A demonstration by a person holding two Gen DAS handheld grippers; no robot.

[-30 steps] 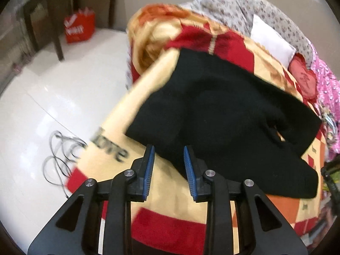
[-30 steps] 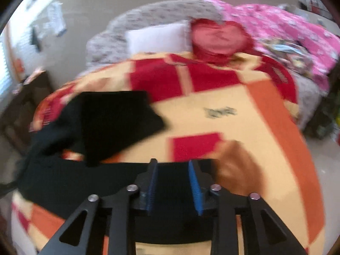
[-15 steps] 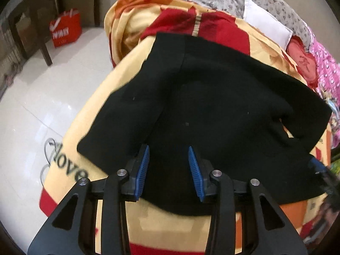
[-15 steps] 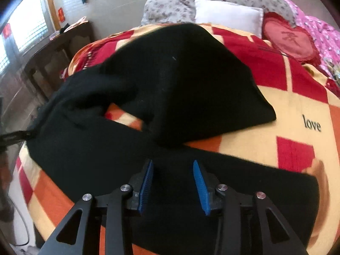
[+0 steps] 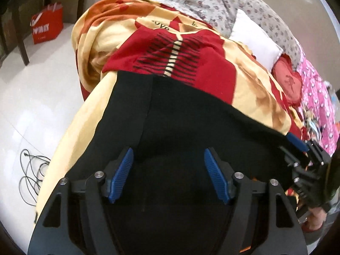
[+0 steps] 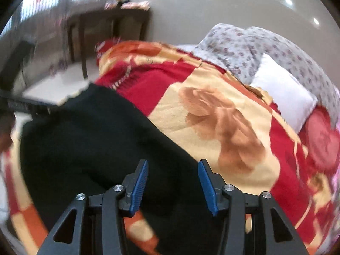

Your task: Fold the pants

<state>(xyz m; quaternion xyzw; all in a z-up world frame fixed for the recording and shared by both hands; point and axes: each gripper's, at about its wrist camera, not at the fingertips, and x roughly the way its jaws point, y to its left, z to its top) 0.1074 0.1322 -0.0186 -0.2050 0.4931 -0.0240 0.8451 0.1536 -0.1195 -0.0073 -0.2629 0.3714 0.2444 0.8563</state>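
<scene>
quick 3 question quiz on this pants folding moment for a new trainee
1. True or false: the left gripper is clamped shut on the black pants.
2. What do the pants lie on: A) the white floor, B) the red and yellow blanket, C) the dark wooden table?
3. Fill in: the white pillow leans against a grey ____ cushion.

Key
1. False: both it and the right gripper hang open over the cloth.
2. B
3. floral
</scene>
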